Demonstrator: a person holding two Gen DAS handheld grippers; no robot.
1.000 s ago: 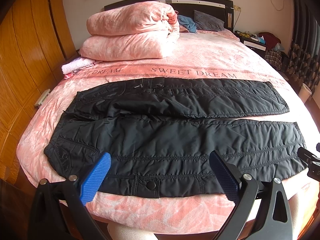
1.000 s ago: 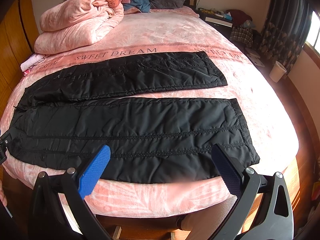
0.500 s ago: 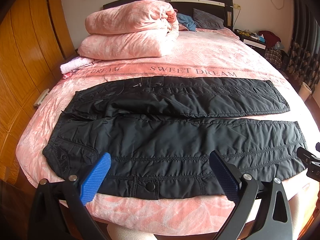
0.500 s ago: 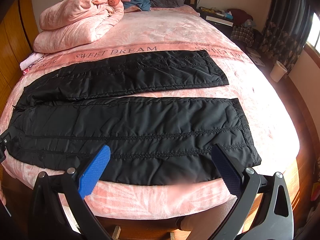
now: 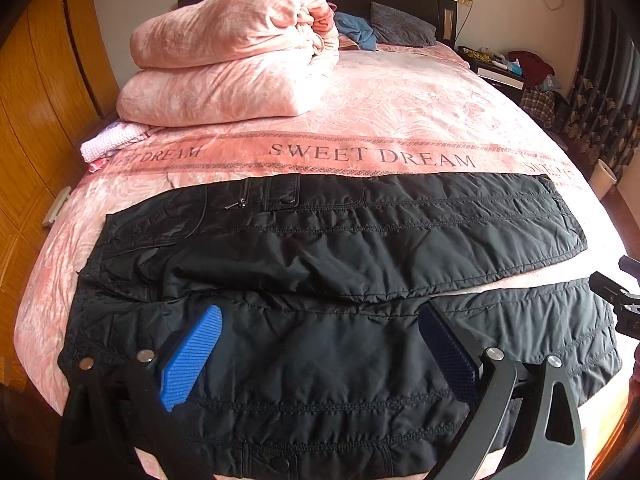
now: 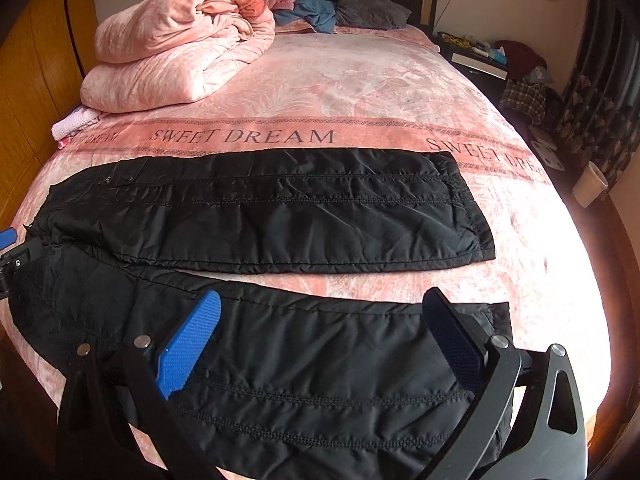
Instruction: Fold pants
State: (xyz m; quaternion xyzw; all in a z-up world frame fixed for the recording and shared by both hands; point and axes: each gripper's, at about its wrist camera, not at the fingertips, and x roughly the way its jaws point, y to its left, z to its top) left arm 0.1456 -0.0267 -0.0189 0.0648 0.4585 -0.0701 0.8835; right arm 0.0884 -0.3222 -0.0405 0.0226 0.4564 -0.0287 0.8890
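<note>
Black quilted pants (image 5: 344, 248) lie flat across the pink bed, waist to the left, legs spread apart to the right; they also show in the right wrist view (image 6: 280, 208). My left gripper (image 5: 320, 344) is open, with blue pads, hovering over the near leg's thigh by the waist. My right gripper (image 6: 320, 336) is open over the near leg's lower part, close to the hem (image 6: 500, 320). Neither holds cloth. The right gripper's tip shows at the edge of the left wrist view (image 5: 616, 300).
A folded pink duvet (image 5: 236, 64) and a small pink-white cloth (image 5: 112, 140) lie at the bed's far left. Pillows and blue clothing (image 5: 356, 30) are at the headboard. A wooden wardrobe (image 5: 36, 100) stands left; a nightstand (image 5: 500, 72) and a bin (image 6: 590, 178) stand right.
Both grippers have moved forward and lower over the near pant leg, which now fills the space between the fingers. The pants have not moved.
</note>
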